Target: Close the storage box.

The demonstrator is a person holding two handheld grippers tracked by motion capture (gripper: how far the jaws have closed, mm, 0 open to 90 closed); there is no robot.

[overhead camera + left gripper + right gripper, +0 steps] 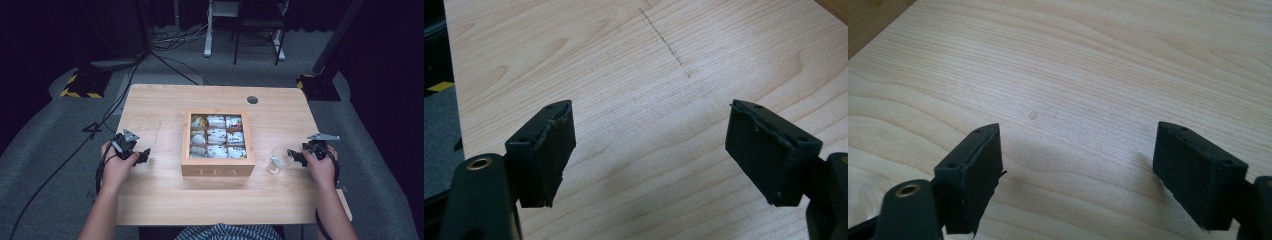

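A wooden box marked TEA stands open at the table's middle, its compartments filled with several tea bags. A clear glass cup stands just right of the box. My left gripper rests on the table left of the box, jaws spread wide over bare wood. My right gripper sits right of the cup, close to it, also open with nothing between its fingers.
The light wooden table has a round cable hole at its back. A corner of the box shows at the upper left of the right gripper view. Cables and stand feet lie on the grey floor beyond.
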